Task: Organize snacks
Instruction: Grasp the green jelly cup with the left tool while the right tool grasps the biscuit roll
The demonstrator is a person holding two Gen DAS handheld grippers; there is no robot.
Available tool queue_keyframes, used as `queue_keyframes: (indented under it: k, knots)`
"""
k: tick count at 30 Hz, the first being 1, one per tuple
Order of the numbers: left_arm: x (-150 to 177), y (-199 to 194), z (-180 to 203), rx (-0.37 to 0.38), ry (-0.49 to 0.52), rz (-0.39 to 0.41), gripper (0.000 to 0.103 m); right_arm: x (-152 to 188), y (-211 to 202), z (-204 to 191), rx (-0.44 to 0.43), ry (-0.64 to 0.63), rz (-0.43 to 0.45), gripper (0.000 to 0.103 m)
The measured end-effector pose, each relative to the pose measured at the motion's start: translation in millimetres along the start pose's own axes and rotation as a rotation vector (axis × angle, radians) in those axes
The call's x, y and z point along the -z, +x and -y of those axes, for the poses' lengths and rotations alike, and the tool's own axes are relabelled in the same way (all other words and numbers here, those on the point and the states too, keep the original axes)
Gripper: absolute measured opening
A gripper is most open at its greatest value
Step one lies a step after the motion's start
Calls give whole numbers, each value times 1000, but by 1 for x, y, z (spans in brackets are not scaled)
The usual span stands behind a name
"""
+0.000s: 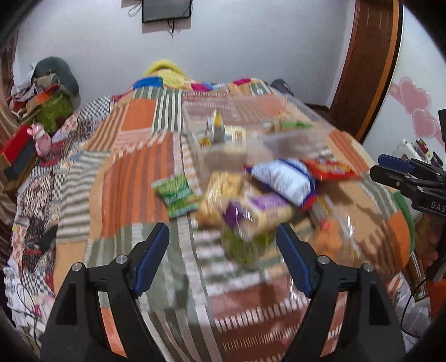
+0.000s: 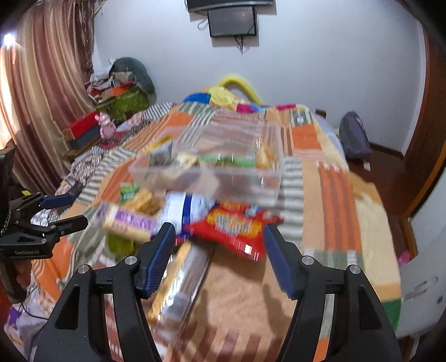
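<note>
A pile of snack packets lies on a patchwork bedspread (image 1: 133,172). In the left wrist view I see a green packet (image 1: 177,199), a purple-labelled biscuit pack (image 1: 262,211), a white and blue bag (image 1: 284,179) and a red packet (image 1: 330,168). Behind them stands a clear plastic box (image 1: 251,131) with several snacks inside. My left gripper (image 1: 223,234) is open and empty, just short of the pile. In the right wrist view my right gripper (image 2: 218,236) is open and empty, with the red packet (image 2: 237,225) between its fingertips and a long biscuit pack (image 2: 178,281) below. The clear box (image 2: 217,164) stands beyond.
A wall with a mounted screen (image 2: 232,21) rises behind the bed. Clutter, boxes and a pink toy (image 2: 106,128) sit at the left by a curtain (image 2: 41,92). A wooden door (image 1: 368,64) and a grey bag (image 2: 355,136) are at the right. The views are motion-blurred.
</note>
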State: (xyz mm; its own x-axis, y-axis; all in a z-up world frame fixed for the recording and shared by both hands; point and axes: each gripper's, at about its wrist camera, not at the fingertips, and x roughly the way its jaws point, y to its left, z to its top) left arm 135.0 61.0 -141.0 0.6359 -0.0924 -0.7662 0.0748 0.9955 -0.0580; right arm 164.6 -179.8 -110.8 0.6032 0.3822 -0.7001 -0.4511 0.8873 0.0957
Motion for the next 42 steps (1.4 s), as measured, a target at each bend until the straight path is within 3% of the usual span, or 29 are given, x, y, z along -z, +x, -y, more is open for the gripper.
queue_keyframes:
  k: [8, 17, 21, 27, 28, 31, 37, 42]
  knots:
    - [30, 27, 14, 24, 14, -50, 79, 33, 28, 1, -25, 48, -115, 62]
    - [21, 58, 10, 45, -47, -78, 79, 43, 45, -21, -99, 20, -161, 62]
    - [18, 69, 9, 19, -55, -74, 78, 43, 59, -26, -88, 16, -175, 62]
    - [16, 80, 3, 67, -114, -80, 63, 47, 67, -24, -96, 36, -172, 62]
    - [17, 82, 3, 76, -122, -84, 56, 47, 67, -24, -95, 33, -170, 60]
    - [20, 83, 6, 65, -119, -78, 56, 50, 64, -25, -120, 29, -162, 45]
    - [26, 74, 14, 11, -62, -58, 55, 55, 59, -22, -141, 53, -157, 36]
    - [34, 59, 13, 20, -42, -59, 55, 60, 49, -17, -145, 72, -156, 33]
